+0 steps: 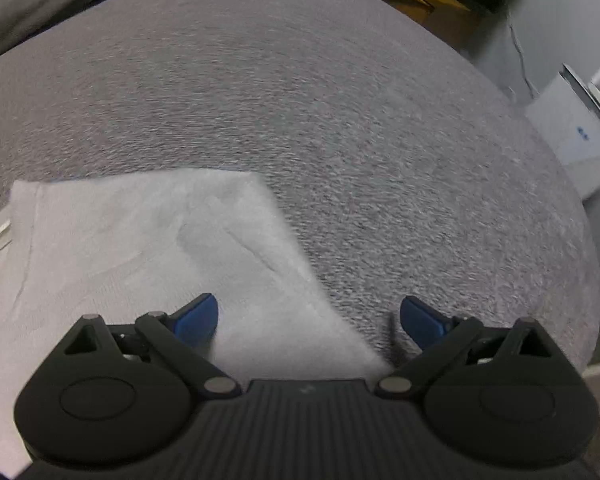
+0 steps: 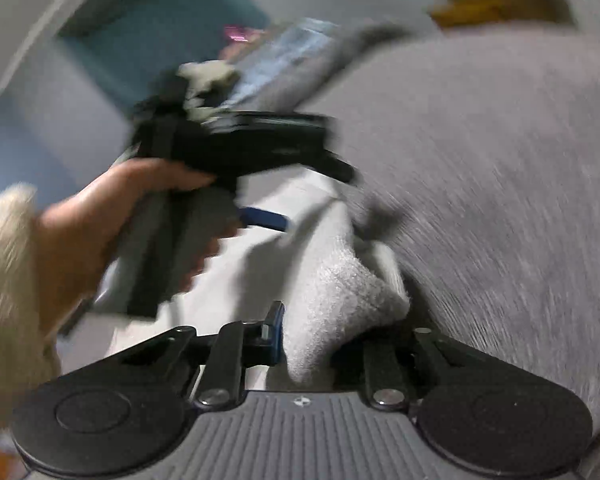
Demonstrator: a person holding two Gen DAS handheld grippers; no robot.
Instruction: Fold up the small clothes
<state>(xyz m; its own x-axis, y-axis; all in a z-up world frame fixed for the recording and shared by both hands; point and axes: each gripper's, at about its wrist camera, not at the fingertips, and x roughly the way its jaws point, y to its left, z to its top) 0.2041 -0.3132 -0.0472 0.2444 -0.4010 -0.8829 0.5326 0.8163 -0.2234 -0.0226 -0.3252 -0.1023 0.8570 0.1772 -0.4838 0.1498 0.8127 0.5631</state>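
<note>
- Right gripper (image 2: pixel 300 336), nearest in the right wrist view: jaws clenched on a bunched fold of white terry cloth (image 2: pixel 336 300), a small towel-like piece or garment; which, cannot tell. The cloth rises between the pads, lifted off the surface at that end.
- Left gripper (image 1: pixel 308 320), nearest in the left wrist view: released, blue fingertips (image 1: pixel 198 318) well apart, nothing between them. One tip is over the cloth, the other over bare cover at about 3 o'clock of the cloth's edge.
- The same white cloth (image 1: pixel 140 240) in the left wrist view: lying mostly flat, a straight far edge and a corner showing toward 12 o'clock, soft creases across it.
- Person's hand (image 2: pixel 112 216) at 9 o'clock in the right wrist view, gripping the other tool's handle above the cloth; fuzzy cream sleeve (image 2: pixel 4 264) behind it.
- Grey textured bed cover (image 1: pixel 340 120) carries it all; clutter beyond at 12 o'clock, too blurred to name.
- Progress, my reading: a fold is under way, one end picked up and not yet laid over. No finished fold visible. Left: carry the edge across, set it down, smooth it.
</note>
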